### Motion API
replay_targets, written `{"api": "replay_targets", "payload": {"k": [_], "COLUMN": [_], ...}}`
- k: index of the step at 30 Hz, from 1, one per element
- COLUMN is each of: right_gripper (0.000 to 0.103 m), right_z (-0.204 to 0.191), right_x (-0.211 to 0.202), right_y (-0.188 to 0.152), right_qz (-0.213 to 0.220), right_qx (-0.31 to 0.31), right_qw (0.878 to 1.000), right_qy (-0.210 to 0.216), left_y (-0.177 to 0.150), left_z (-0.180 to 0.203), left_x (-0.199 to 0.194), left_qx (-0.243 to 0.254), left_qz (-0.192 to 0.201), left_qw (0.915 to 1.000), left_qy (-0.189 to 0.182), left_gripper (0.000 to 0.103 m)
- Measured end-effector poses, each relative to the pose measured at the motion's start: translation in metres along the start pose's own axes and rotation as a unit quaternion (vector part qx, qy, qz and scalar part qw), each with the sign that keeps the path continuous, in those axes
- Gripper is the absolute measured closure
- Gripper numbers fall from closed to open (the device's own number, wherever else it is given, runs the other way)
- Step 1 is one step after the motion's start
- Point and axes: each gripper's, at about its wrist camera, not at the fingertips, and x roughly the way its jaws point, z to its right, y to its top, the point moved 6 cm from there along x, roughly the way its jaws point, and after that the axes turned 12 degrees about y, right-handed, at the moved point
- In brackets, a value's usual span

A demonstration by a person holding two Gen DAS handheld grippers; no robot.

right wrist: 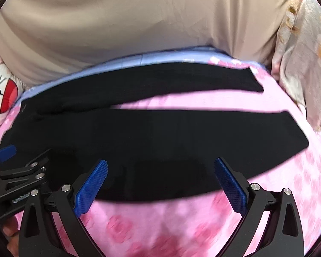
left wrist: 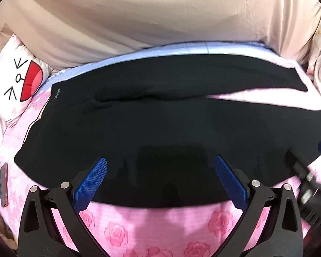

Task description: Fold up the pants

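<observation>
Black pants lie flat on a pink rose-print bedspread, waist at the left, both legs stretching right with a gap between them. My left gripper is open and empty, its blue pads over the near edge of the pants by the waist. My right gripper is open and empty over the near leg. Each gripper shows at the edge of the other's view: the right one, the left one.
A beige sheet hangs behind the bed. A white cartoon-face pillow lies at the far left. A light blue cloth strip runs along the far edge of the pants. A floral cloth hangs at the right.
</observation>
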Motion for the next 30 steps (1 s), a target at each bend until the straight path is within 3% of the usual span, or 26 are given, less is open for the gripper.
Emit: {"api": "replay_targets", "payload": {"k": [6,10,16,18,21,22,26,27,28,30], "right_gripper": [0.005,0.006,0.006,0.006,0.006,0.006,0.005,0.008,0.019,0.027], "right_z": [0.114,0.194,0.273,0.283,0.289,0.29,0.283,0.278,0.274,0.269], "right_x": [0.022,0.078,0.143,0.16,0.185,0.194,0.204,0.205,0.206,0.208], "right_y": [0.085,0.137,0.17,0.174,0.176,0.177,0.182,0.185,0.186,0.187], "right_qz": [0.023,-0.01,-0.043,-0.055,-0.081,-0.091,-0.089,-0.086,-0.085,-0.093], "right_qx": [0.018,0.029,0.073,0.085,0.083,0.081,0.073,0.068,0.063,0.053], "right_qw": [0.999,1.0,0.996,0.995,0.993,0.992,0.993,0.994,0.994,0.994], "right_qy": [-0.015,0.004,-0.026,-0.011,-0.016,-0.019,-0.011,-0.004,0.0,-0.011], "left_y": [0.031,0.043,0.083,0.094,0.102,0.106,0.118,0.12,0.122,0.128], "left_z": [-0.029,-0.064,-0.173,-0.211,-0.268,-0.294,-0.352,-0.36,-0.366,-0.362], "left_x": [0.016,0.039,0.088,0.103,0.159,0.178,0.229,0.242,0.253,0.278], "left_qx": [-0.048,-0.09,-0.153,-0.178,-0.225,-0.247,-0.287,-0.295,-0.303,-0.291], "left_qz": [0.011,-0.006,-0.032,-0.04,-0.1,-0.116,-0.122,-0.129,-0.134,-0.152], "left_qw": [0.9987,0.9958,0.9876,0.9831,0.9691,0.9619,0.9484,0.9446,0.9415,0.944], "left_qy": [-0.013,-0.013,0.019,0.011,-0.002,0.011,0.059,0.063,0.061,0.033], "left_gripper": [0.005,0.005,0.005,0.005,0.005,0.005,0.005,0.005,0.005,0.005]}}
